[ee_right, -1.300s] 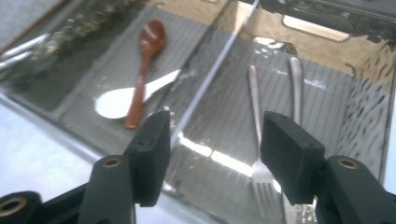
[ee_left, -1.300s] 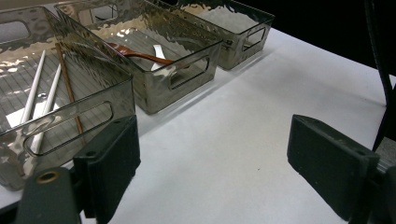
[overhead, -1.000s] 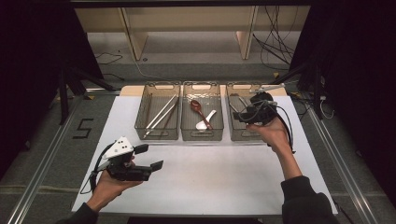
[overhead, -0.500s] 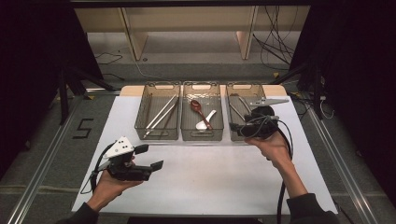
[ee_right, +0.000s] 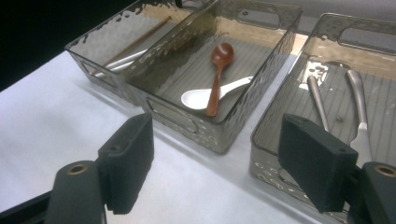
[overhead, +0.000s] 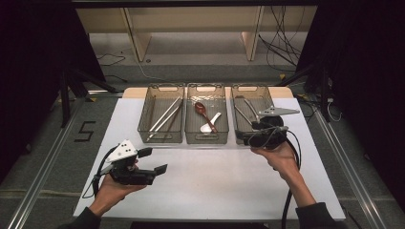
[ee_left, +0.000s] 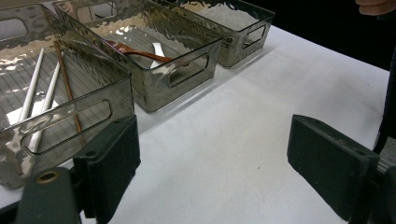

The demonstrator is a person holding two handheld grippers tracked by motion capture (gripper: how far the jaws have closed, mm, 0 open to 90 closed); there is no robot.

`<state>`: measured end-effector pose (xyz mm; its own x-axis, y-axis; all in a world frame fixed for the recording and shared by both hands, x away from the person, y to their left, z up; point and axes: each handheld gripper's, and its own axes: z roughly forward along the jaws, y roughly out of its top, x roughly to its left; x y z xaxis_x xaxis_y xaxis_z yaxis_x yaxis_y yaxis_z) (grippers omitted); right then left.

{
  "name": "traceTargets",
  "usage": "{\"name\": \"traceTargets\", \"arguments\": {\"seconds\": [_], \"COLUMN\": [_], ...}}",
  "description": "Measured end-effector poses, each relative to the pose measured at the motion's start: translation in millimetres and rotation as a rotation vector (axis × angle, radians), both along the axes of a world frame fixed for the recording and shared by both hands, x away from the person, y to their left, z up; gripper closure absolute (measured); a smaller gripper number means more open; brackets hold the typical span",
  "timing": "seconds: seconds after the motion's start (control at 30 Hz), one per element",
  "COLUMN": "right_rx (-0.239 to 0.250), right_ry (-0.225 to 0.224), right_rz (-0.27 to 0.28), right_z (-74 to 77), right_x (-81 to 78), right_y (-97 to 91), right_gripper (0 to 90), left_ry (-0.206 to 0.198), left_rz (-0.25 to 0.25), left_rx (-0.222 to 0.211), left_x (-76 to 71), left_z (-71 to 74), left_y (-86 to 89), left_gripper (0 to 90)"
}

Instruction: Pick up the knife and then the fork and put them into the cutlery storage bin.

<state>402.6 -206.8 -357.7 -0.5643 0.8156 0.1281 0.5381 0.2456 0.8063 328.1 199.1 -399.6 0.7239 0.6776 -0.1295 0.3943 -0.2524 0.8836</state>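
Note:
Three smoky clear bins stand in a row. The left bin holds white and brown chopsticks. In the middle bin lie a red-brown spoon and a white spoon. Metal cutlery rests in the right bin. My right gripper hovers at that bin's near edge; its jaws have just been opening and nothing is between them. My left gripper is open and empty, held over the near left of the table.
The white table top stretches bare in front of the bins. A cable trails from the right gripper along the forearm. Wooden shelving legs and cables stand on the floor behind the table.
The right hand has drawn back from over the right bin to its near edge, and its jaws stand wider. The left hand has stayed put.

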Motion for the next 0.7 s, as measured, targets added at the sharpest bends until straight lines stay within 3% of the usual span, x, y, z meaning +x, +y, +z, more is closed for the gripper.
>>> {"name": "traceTargets", "arguments": {"seconds": [0.4, 0.7], "right_rx": [0.046, 0.053], "right_ry": [-0.058, -0.092], "right_rz": [0.014, 0.035], "right_z": [-2.8, -16.4], "right_x": [-23.8, -49.6], "right_y": [0.8, -0.7], "right_gripper": [21.5, 17.8], "left_ry": [0.018, 0.022], "left_rz": [-0.003, -0.011], "left_rx": [-0.021, -0.022], "left_x": [-0.6, -0.6], "left_z": [-0.2, -0.5], "left_y": [2.9, 1.6], "left_gripper": [16.3, 16.1]}}
